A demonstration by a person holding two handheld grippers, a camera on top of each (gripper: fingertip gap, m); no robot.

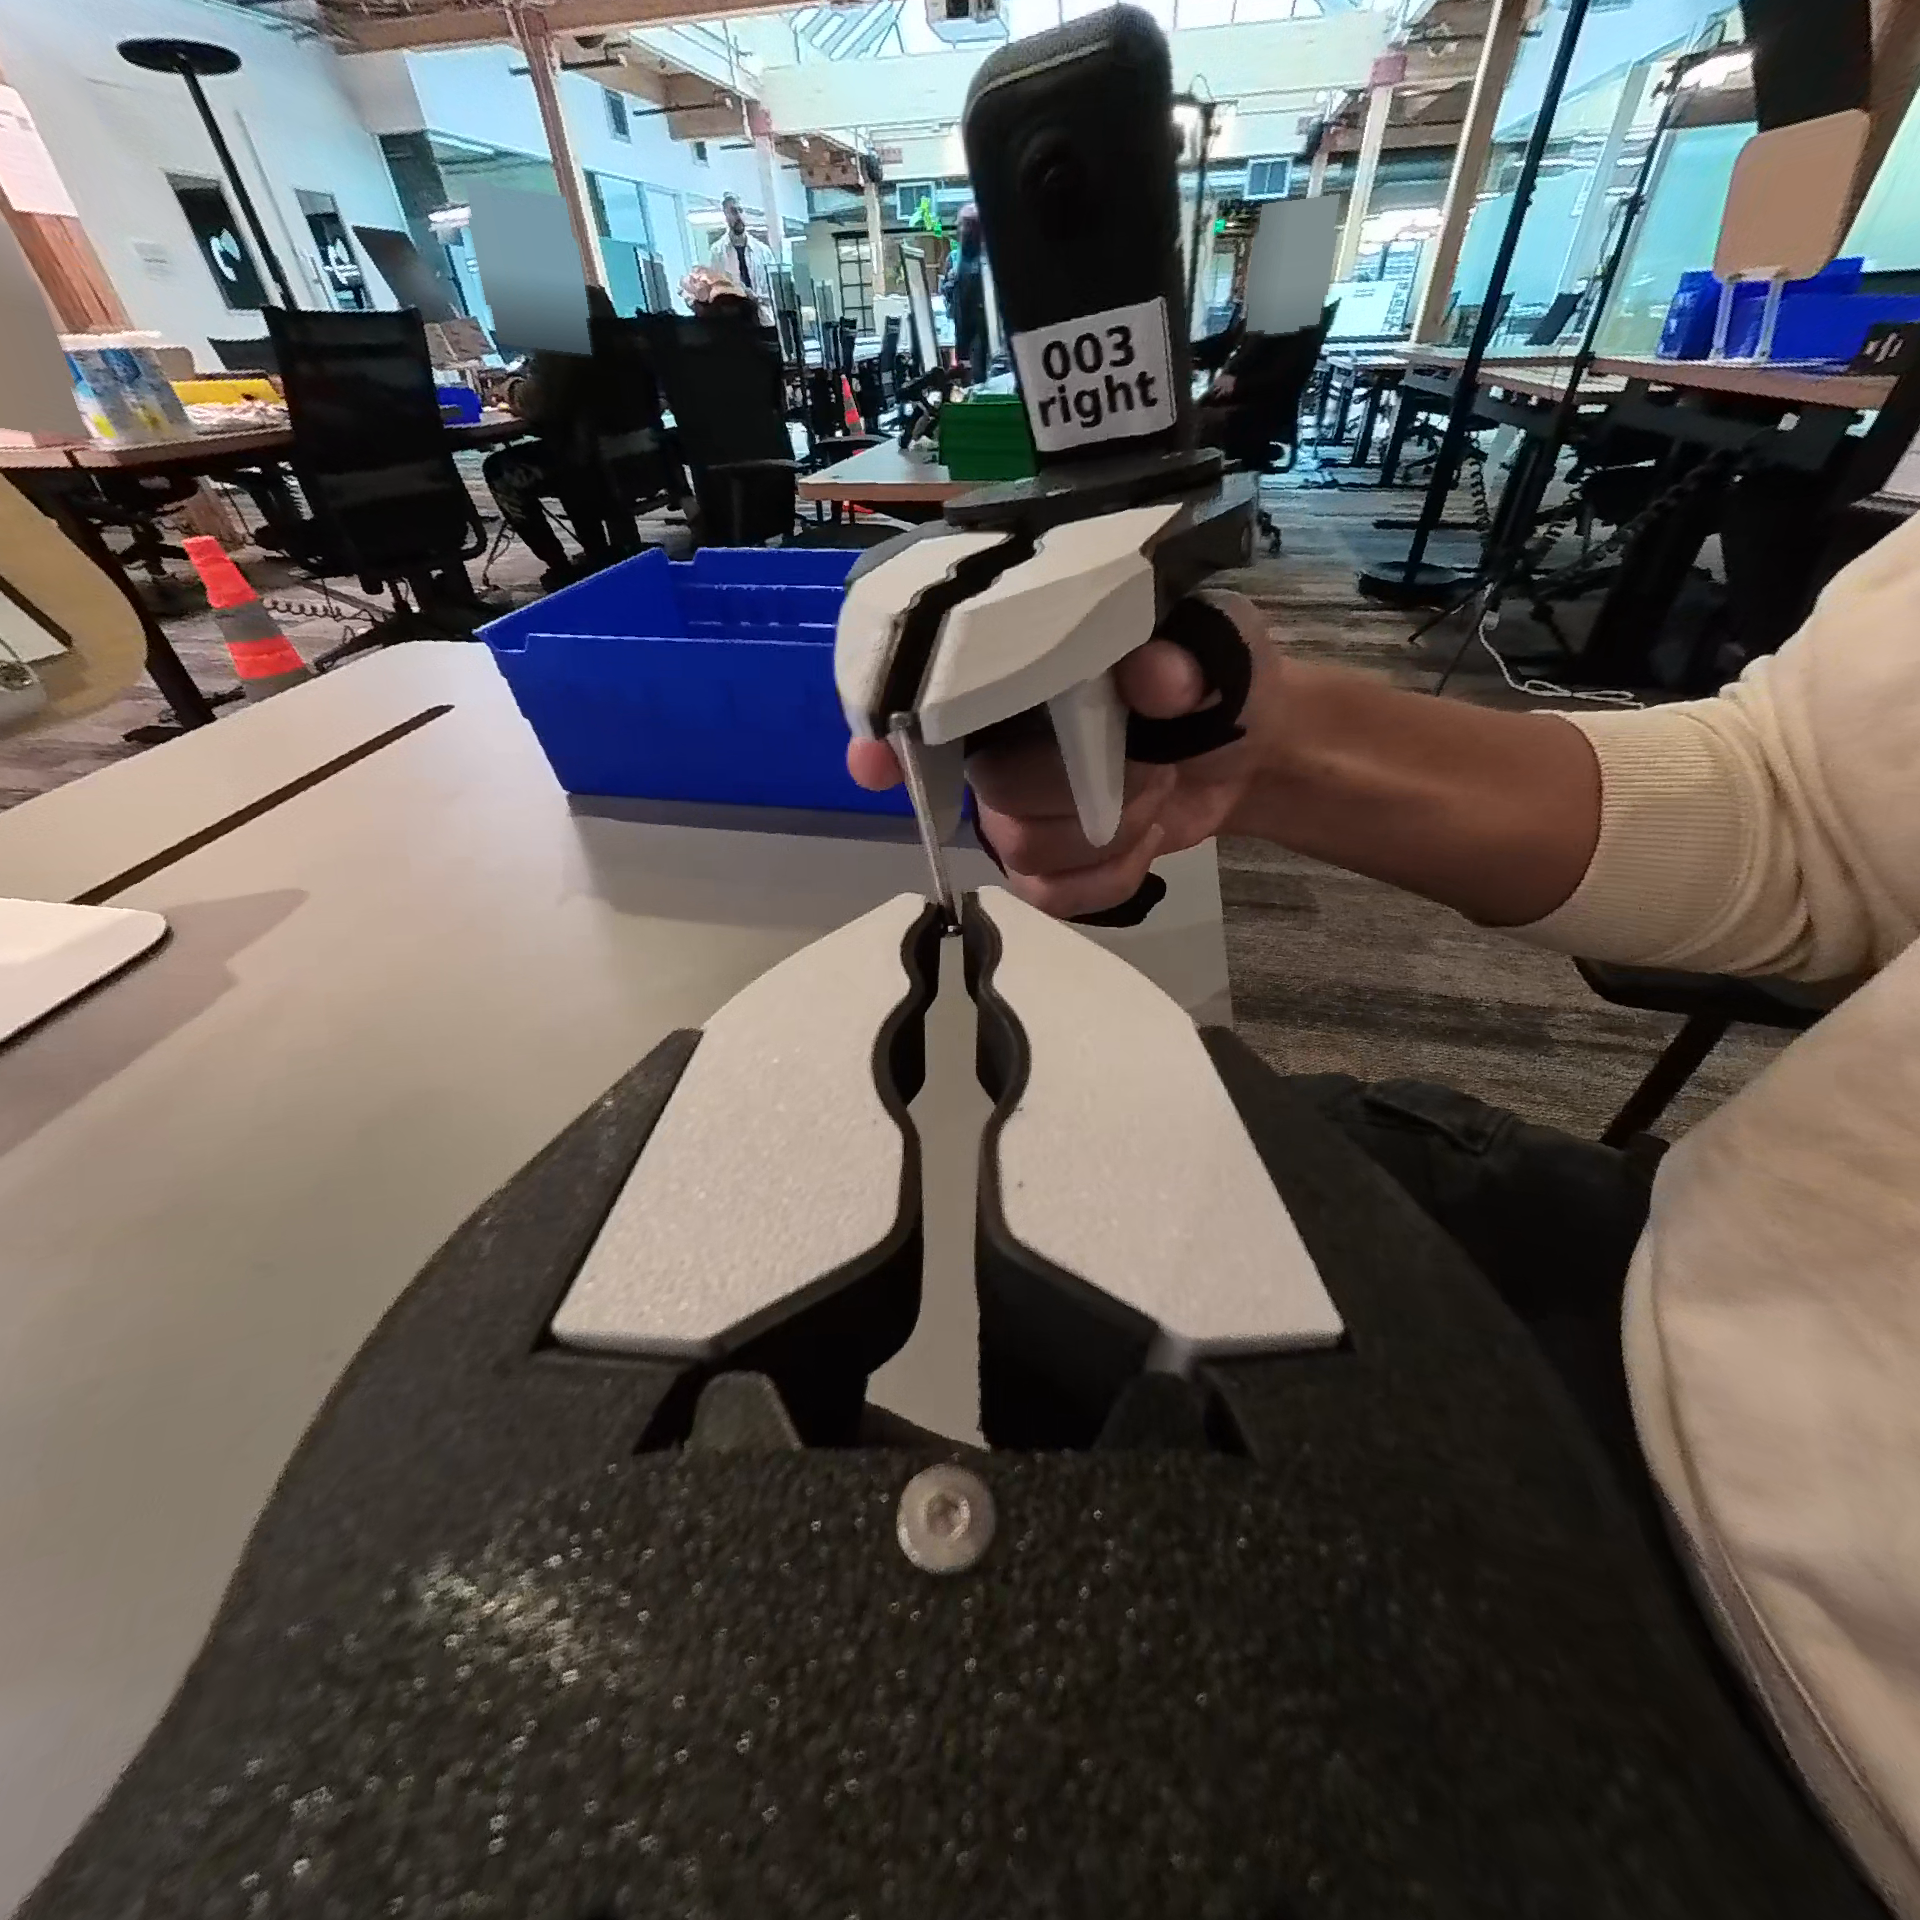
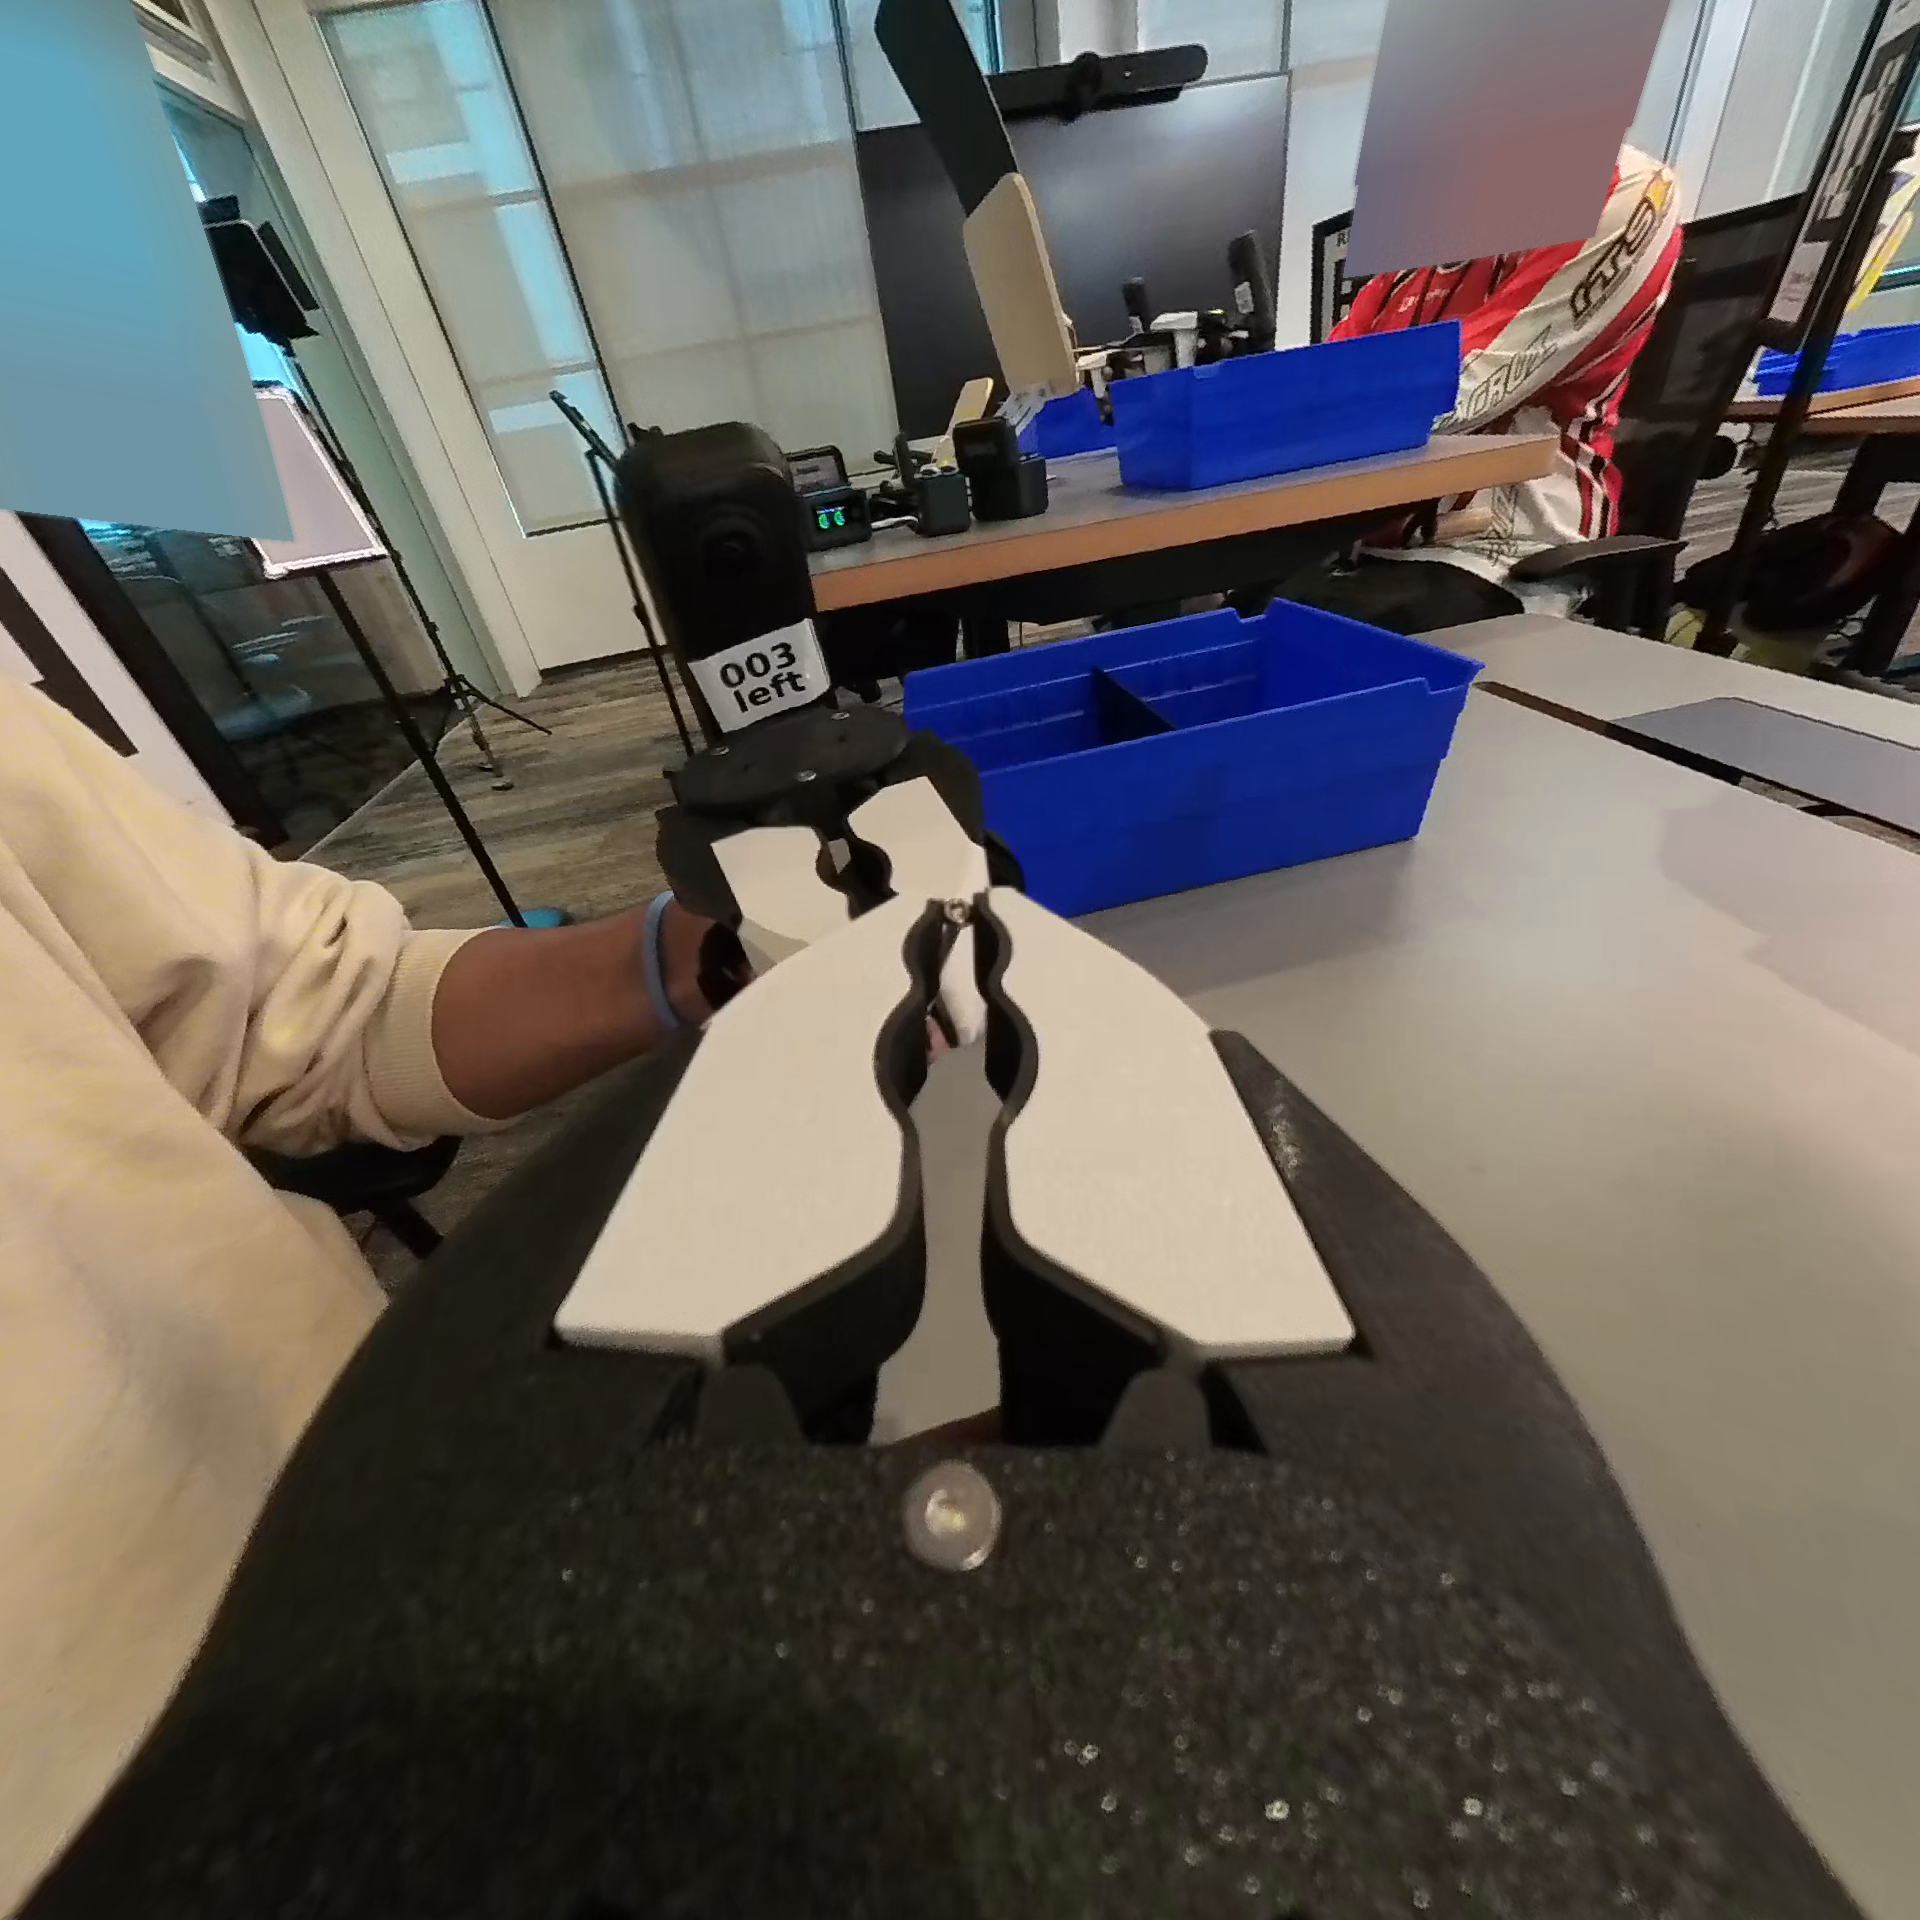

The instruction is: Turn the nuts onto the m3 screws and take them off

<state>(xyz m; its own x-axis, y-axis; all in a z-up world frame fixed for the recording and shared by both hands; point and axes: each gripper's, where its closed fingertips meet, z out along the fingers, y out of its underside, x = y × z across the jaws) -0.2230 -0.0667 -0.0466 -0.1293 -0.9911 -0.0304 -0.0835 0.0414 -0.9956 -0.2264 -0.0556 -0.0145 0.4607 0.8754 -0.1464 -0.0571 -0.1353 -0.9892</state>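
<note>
Nearest our lens sits the left claw (image 1: 948,920), white fingers on a black speckled body, its tips pinched on the lower end of the screw (image 1: 928,821). Whether a nut sits at that end we cannot tell; something small and dark shows there.

Item, screw: thin, silvery, long-shanked, tilted slightly from upright, held in the air on our side of the blue bin (image 1: 675,686). Its upper end, the head, sits between the tips of the right claw (image 1: 902,722), which is clamped on it. From the right wrist view the screw head (image 2: 954,911) shows as a small bright dot between our right claw's tips (image 2: 958,914), with the left claw (image 2: 971,883) just beyond it and touching.

Item, blue bin: plastic, open-topped, standing on the grey table (image 1: 312,1039) beyond both claws. A cross divider (image 2: 1127,717) splits it into compartments; no contents are visible from these angles.

Item, hands: right hand (image 1: 1091,790) and cream sleeve (image 1: 1714,790), to the right of the bin.
</note>
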